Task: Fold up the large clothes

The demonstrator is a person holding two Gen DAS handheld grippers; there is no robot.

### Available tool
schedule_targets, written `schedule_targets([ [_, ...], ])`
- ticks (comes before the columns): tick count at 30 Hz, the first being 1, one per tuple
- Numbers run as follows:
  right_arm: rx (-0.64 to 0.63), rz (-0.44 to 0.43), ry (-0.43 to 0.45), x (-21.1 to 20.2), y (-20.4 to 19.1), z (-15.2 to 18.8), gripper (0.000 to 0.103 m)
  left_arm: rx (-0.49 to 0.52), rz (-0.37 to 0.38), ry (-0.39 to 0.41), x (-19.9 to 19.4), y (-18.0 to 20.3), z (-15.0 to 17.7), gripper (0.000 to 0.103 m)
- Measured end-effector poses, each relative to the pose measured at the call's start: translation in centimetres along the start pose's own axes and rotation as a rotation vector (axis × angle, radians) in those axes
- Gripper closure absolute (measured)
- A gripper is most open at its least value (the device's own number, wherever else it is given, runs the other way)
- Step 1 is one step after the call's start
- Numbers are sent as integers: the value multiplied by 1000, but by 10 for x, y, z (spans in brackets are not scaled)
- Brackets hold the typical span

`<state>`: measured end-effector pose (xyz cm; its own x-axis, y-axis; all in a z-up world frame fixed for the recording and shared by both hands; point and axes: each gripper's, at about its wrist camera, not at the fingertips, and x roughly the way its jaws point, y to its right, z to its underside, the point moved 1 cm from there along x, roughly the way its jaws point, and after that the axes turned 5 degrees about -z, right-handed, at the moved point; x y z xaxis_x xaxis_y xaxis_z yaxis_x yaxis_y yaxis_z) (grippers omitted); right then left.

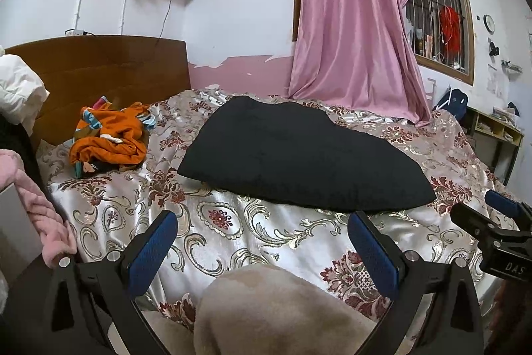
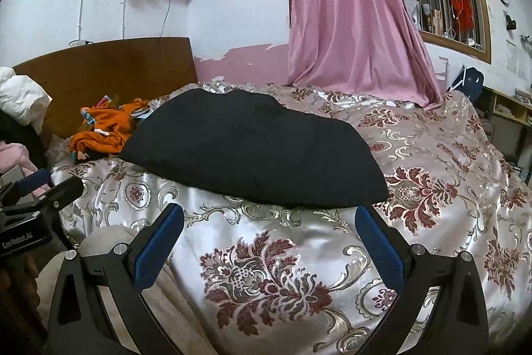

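A large black garment [image 1: 299, 155] lies folded flat on the floral bedspread [image 1: 266, 242], in the middle of the bed; the right wrist view shows the black garment [image 2: 252, 152] too. My left gripper [image 1: 262, 222] stands open just short of its near edge, nothing between the blue pads. My right gripper [image 2: 269, 215] is open as well, its right fingertip close to the garment's near right corner. The right gripper [image 1: 498, 222] shows at the right edge of the left wrist view, and the left gripper [image 2: 36, 188] at the left edge of the right wrist view.
A crumpled orange garment [image 1: 106, 138] lies near the wooden headboard [image 1: 99, 65]. A pink curtain [image 1: 349, 22] hangs onto the bed's far side. A beige-clad knee [image 1: 282, 311] is below the left gripper. Pink and white bedding [image 1: 30, 188] sits at left. Shelves [image 1: 495, 128] stand at right.
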<state>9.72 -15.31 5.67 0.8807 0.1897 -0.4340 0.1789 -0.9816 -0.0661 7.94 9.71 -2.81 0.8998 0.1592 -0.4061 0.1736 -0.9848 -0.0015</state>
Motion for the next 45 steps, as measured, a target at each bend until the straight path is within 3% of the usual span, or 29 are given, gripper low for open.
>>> schedule_targets([
  [45, 6, 2, -3, 1, 2, 0, 2, 1, -2, 3, -3, 4, 1, 0],
])
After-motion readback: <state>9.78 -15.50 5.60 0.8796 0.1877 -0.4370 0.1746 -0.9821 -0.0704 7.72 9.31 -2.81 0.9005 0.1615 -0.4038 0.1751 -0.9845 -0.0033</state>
